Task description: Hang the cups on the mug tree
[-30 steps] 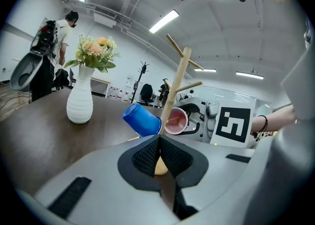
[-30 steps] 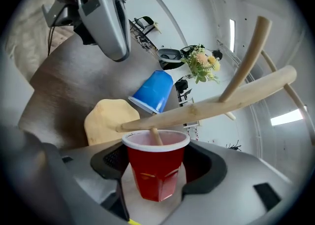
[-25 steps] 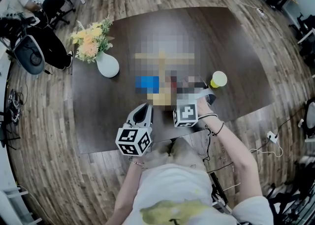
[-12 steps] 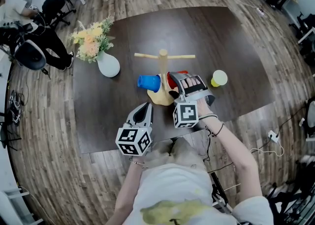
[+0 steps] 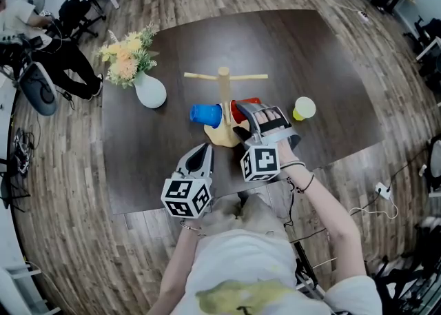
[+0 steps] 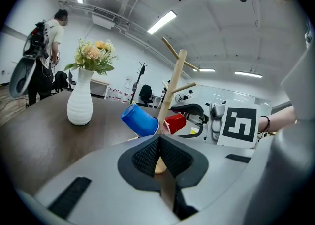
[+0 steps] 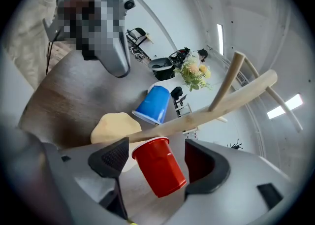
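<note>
Head view: blue cup [image 5: 205, 114] left of tree [image 5: 223, 93], red cup [image 5: 242, 105] right, both hung; yellow cup [image 5: 304, 109] farther right on tabletop [image 5: 158, 148].
Left gripper view: left claw [image 6: 158, 143] pressed together, empty.
Right gripper view: right claw [image 7: 157, 157] just opened, spread around red cup under a tree peg, pads clear.

Cup count is three: one blue cup [image 5: 205, 114], one red cup [image 5: 242, 105] and one yellow cup [image 5: 304, 109]. There is one mug tree [image 5: 223, 89], one vase [image 5: 151, 92] holding one bunch of flowers [image 5: 126, 55], and one table [image 5: 310, 52] carrying all of these. Gripper count is two: one left gripper [image 6: 158, 143] and one right gripper [image 7: 156, 157], each with two jaws.
</note>
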The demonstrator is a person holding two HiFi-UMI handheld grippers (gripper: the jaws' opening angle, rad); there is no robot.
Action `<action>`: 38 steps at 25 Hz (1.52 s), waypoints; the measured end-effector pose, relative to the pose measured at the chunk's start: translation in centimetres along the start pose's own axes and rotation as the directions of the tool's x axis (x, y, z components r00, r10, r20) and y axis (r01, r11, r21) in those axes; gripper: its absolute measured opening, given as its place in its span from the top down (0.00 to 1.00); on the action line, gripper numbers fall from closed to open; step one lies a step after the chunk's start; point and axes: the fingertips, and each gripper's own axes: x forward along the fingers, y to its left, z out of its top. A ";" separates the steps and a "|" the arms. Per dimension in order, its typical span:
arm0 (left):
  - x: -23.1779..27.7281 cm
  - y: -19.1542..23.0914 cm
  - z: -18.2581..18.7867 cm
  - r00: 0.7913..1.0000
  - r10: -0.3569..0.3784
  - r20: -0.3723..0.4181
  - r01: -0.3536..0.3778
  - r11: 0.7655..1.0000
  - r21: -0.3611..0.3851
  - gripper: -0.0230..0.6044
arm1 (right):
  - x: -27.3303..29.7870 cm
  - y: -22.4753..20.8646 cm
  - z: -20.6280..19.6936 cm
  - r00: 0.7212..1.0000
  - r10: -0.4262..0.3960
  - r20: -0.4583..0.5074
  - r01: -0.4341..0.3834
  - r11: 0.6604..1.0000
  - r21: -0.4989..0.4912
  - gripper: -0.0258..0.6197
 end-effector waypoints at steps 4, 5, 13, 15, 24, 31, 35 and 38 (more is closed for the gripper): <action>0.0 -0.4 -0.1 1.000 0.006 -0.003 -0.006 1.000 0.007 0.93 | -1.0 -0.5 0.1 0.999 -0.029 0.026 0.028 0.999 0.027 0.53; 0.0 -0.5 -0.1 1.000 0.010 -0.002 -0.010 1.000 0.006 0.93 | -1.3 -0.7 0.1 0.999 -0.038 0.032 0.036 0.999 0.037 0.59; 0.8 -2.9 0.1 0.999 0.032 0.014 -0.032 0.999 -0.003 0.93 | -4.0 -1.5 -1.3 0.995 -0.059 0.075 0.042 0.978 0.204 0.79; 1.2 -3.9 0.0 0.999 0.035 0.017 -0.035 0.999 -0.005 0.93 | -4.7 -1.4 -2.2 0.995 -0.052 0.081 0.029 0.964 0.263 0.84; 3.0 -8.0 -0.3 0.999 0.047 0.018 -0.047 0.999 -0.007 0.93 | -7.4 -0.6 -7.9 0.997 -0.025 0.077 -0.018 0.860 0.510 0.92; 4.1 -10.2 -0.4 0.999 0.048 0.016 -0.048 0.999 0.000 0.93 | -8.6 1.1 -11.9 0.996 0.026 0.090 -0.085 0.660 0.746 0.92; 5.1 -11.3 -0.6 0.999 0.051 0.009 -0.051 0.999 0.002 0.93 | -8.9 2.0 -13.9 0.986 0.034 0.162 -0.157 0.501 0.851 0.92; 5.9 -12.1 -0.8 0.999 0.054 0.004 -0.054 0.999 0.001 0.93 | -9.1 2.4 -15.5 0.984 0.018 0.179 -0.168 0.445 0.880 0.92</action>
